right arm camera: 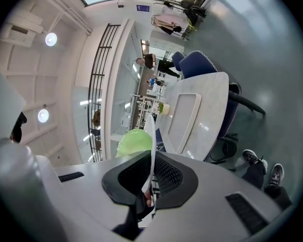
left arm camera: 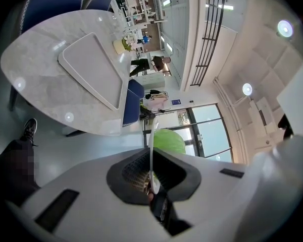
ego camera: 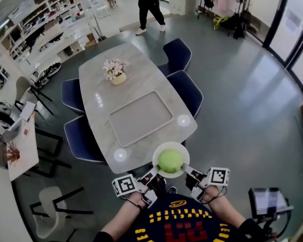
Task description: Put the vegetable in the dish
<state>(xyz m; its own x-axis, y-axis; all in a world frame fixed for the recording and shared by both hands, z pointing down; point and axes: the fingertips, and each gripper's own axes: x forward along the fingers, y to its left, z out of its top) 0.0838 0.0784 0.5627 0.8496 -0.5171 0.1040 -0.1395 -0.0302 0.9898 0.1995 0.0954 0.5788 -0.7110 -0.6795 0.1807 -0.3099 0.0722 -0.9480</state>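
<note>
A round green vegetable (ego camera: 170,161) rests in a white dish (ego camera: 158,166) held just off the near end of the marble table (ego camera: 136,105). My left gripper (ego camera: 152,176) is shut on the dish's left rim, and my right gripper (ego camera: 189,173) is shut on its right rim. In the left gripper view the dish (left arm camera: 151,150) shows edge-on between the jaws of my left gripper (left arm camera: 151,178), with the vegetable (left arm camera: 169,141) beyond. The right gripper view shows the dish (right arm camera: 151,145) clamped by my right gripper (right arm camera: 149,183) and the vegetable (right arm camera: 134,142) to its left.
A grey placemat (ego camera: 140,118) lies mid-table and a flower pot (ego camera: 116,73) stands at the far end. Blue chairs (ego camera: 187,89) flank both long sides. A person (ego camera: 150,6) stands beyond the table. A tablet (ego camera: 266,201) sits at my lower right.
</note>
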